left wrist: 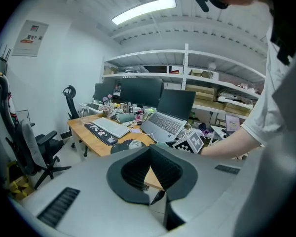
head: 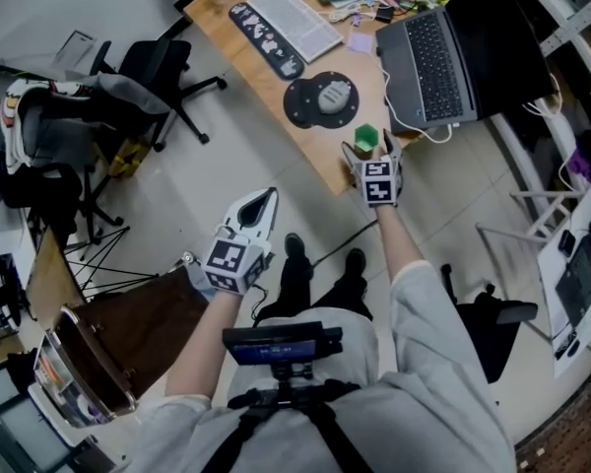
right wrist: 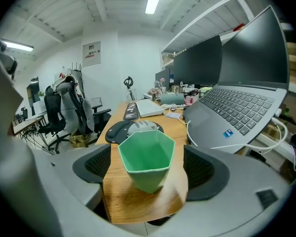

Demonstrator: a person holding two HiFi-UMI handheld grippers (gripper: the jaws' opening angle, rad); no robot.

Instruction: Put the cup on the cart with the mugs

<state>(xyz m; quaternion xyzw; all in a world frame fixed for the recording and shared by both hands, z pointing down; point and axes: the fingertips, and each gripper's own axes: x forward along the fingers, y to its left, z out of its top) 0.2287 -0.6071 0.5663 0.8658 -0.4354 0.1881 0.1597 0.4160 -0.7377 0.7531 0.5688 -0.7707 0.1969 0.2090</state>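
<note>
A green faceted cup (head: 366,138) stands upright on the near corner of the wooden desk (head: 366,85). My right gripper (head: 372,154) reaches to it from the near side. In the right gripper view the cup (right wrist: 147,157) sits between the two wide-open jaws of that gripper (right wrist: 149,168), with a clear gap on each side and neither pad touching it. My left gripper (head: 266,200) hangs lower and to the left, over the floor and away from the desk. Its tips (left wrist: 150,151) meet with nothing between them.
An open laptop (head: 433,62) lies just right of the cup, and a round mouse pad with a mouse (head: 320,99) lies behind it. A keyboard (head: 295,18) and clutter lie farther back. Office chairs (head: 158,72) stand at the left, and a brown surface (head: 128,338) at the lower left.
</note>
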